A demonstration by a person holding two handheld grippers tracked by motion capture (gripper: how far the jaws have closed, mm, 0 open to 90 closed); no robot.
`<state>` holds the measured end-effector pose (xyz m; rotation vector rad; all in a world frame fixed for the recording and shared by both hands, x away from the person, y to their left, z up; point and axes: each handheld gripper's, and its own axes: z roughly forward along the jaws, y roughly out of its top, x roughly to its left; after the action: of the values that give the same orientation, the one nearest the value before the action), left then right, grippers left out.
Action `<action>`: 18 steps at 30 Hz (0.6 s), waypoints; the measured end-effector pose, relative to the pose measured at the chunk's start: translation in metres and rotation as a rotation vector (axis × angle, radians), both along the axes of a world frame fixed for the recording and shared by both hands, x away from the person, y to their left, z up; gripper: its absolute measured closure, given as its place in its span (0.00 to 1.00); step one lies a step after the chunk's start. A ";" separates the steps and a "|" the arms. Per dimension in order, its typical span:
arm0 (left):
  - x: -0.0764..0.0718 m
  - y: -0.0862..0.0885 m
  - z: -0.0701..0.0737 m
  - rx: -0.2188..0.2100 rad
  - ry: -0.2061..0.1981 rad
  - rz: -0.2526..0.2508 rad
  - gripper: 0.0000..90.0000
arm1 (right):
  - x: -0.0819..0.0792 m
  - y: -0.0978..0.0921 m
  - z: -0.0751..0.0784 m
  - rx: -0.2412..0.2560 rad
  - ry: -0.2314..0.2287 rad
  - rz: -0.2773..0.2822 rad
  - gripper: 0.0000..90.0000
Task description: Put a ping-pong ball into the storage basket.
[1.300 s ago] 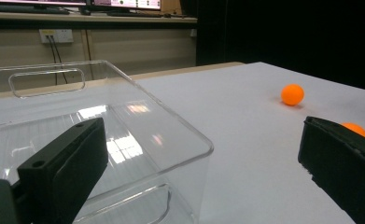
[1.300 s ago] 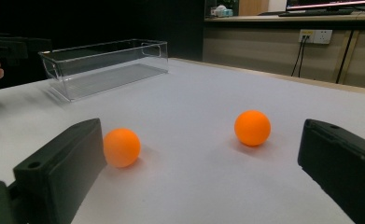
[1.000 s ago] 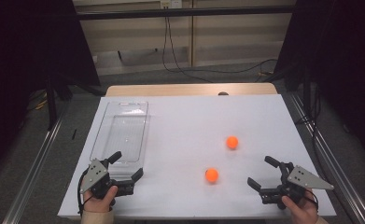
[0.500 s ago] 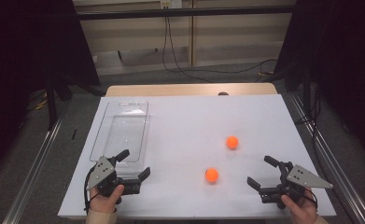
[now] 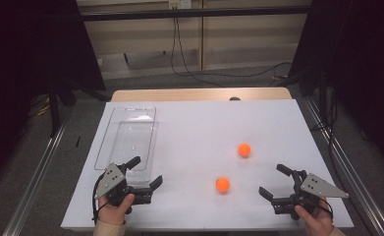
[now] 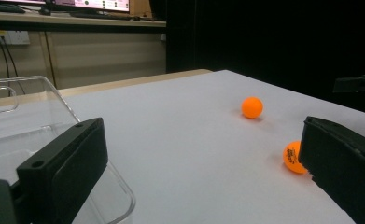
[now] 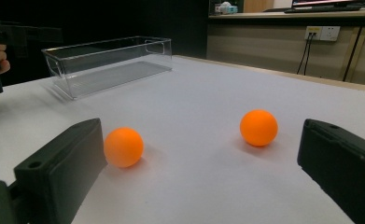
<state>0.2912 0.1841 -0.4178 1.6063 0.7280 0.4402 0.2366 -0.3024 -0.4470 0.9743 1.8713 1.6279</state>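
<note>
Two orange balls lie on the white table [image 5: 189, 128]: a near ball [image 5: 222, 184] and a far ball [image 5: 244, 150]. My left gripper [image 5: 147, 171] is open at the near left, by the near end of the clear plastic box [image 5: 128, 137], its jaws pointing right. In the left gripper view [image 6: 201, 140] the near ball [image 6: 293, 157] sits partly behind the right jaw, with the far ball [image 6: 252, 107] beyond. My right gripper [image 5: 271, 179] is open at the near right, empty. Its own view [image 7: 199, 140] shows the near ball [image 7: 123, 147] by the left jaw and the far ball [image 7: 258, 127] ahead.
The clear box [image 7: 110, 63] stands empty along the table's left side; its rim [image 6: 54, 84] is close to my left jaw. A wooden strip [image 5: 199, 94] borders the table's far edge. Cables [image 5: 189, 54] lie on the floor behind.
My left gripper has moved right, away from the table's left edge and toward the near ball. The right gripper and both balls have stayed put.
</note>
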 end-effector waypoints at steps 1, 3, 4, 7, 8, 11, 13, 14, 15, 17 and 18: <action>0.000 -0.001 0.000 -0.003 0.001 -0.003 0.02 | 0.000 0.000 0.000 0.000 -0.003 0.001 0.01; 0.000 -0.003 0.001 -0.002 0.001 -0.008 0.02 | 0.000 0.000 0.000 0.002 -0.003 0.001 0.01; 0.000 -0.005 0.001 -0.003 -0.002 -0.013 0.02 | 0.000 0.000 0.000 0.003 -0.003 0.001 0.01; -0.001 -0.008 0.002 -0.002 0.000 -0.019 0.02 | 0.001 0.000 0.000 0.003 -0.005 0.003 0.01; 0.000 -0.009 0.002 0.003 -0.003 -0.023 0.02 | 0.001 0.001 0.000 0.003 -0.005 0.004 0.01; 0.000 -0.011 0.003 -0.002 -0.002 -0.027 0.02 | 0.001 0.001 0.001 0.002 -0.005 0.005 0.01; 0.001 -0.013 0.004 -0.003 -0.004 -0.027 0.02 | 0.001 0.001 0.001 0.001 -0.005 0.005 0.01; 0.001 -0.014 0.004 -0.007 -0.005 -0.030 0.02 | 0.001 0.001 0.001 0.002 -0.005 0.005 0.01; 0.001 -0.014 0.004 -0.007 -0.005 -0.030 0.02 | 0.001 0.001 0.001 0.002 -0.005 0.005 0.01; 0.001 -0.016 0.004 -0.003 -0.005 -0.035 0.02 | 0.001 0.001 0.001 0.003 -0.005 0.003 0.01; 0.001 -0.019 0.004 -0.002 -0.003 -0.041 0.02 | 0.001 0.000 0.001 0.004 -0.006 0.002 0.01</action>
<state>0.2921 0.1654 -0.4140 1.6160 0.6922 0.4121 0.2373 -0.3019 -0.4462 0.9683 1.8673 1.6344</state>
